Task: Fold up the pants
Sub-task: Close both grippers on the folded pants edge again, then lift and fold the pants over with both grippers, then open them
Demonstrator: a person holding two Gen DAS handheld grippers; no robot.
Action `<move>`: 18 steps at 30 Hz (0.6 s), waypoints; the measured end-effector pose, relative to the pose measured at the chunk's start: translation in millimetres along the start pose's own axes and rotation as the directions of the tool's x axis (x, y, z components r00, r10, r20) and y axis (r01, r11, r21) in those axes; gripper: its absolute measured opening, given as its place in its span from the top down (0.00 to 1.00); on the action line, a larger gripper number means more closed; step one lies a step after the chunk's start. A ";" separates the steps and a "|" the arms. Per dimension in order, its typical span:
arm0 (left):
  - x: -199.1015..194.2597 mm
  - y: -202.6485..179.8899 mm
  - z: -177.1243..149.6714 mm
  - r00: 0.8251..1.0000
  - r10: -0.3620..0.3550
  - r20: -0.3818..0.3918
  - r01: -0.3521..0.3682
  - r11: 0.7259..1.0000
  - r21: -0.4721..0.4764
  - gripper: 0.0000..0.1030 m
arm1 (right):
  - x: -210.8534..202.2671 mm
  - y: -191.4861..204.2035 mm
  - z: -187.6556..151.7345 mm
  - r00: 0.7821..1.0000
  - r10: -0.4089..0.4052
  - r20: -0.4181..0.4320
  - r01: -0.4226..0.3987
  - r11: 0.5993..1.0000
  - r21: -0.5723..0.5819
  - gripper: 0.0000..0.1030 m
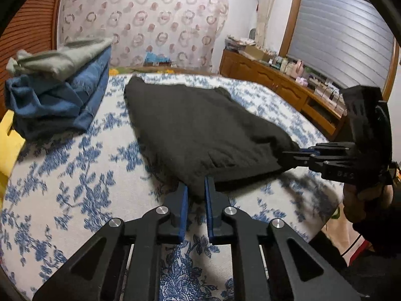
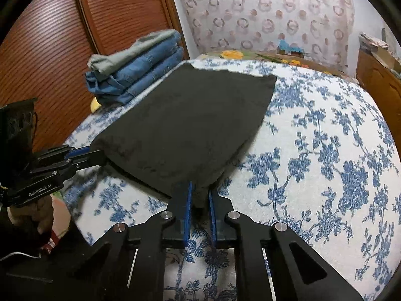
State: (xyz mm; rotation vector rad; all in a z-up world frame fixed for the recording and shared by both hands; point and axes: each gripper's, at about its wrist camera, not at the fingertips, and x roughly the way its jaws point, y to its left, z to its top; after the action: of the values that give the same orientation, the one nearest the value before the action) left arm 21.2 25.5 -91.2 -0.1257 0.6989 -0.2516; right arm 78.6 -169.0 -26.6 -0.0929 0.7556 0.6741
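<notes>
The black pants (image 1: 190,125) lie folded flat on the bed, near edge lifted; they also show in the right wrist view (image 2: 190,118). My left gripper (image 1: 196,188) is shut on the near left corner of the pants; it also shows at the left of the right wrist view (image 2: 100,156). My right gripper (image 2: 200,192) is shut on the near right corner; it shows at the right of the left wrist view (image 1: 290,156). Both hold the near edge a little above the bedspread.
The bed has a white bedspread with blue flowers (image 2: 313,163). A stack of folded blue jeans with a grey garment on top (image 1: 60,87) sits at the far left, also in the right wrist view (image 2: 135,70). A wooden sideboard (image 1: 275,82) stands right of the bed.
</notes>
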 end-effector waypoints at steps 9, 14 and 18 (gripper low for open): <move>-29.5 -6.7 24.1 0.996 -0.010 0.085 0.008 1.000 0.028 0.87 | -33.8 7.5 12.1 0.996 0.023 0.086 -0.021 1.000 -0.019 0.90; -41.8 -10.0 37.2 0.992 -0.014 0.127 0.008 0.999 0.047 0.87 | -52.9 7.5 18.8 0.992 0.016 0.125 -0.012 0.999 -0.033 0.90; -52.9 -15.1 45.3 0.988 -0.019 0.156 0.009 0.998 0.063 0.87 | -64.4 8.1 21.1 0.989 0.012 0.149 -0.005 0.999 -0.044 0.90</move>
State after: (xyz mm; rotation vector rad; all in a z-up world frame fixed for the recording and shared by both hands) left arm 8.9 26.6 -21.1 -0.0897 0.5338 -0.2737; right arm 52.4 -190.3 32.7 -0.0776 0.5980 0.6977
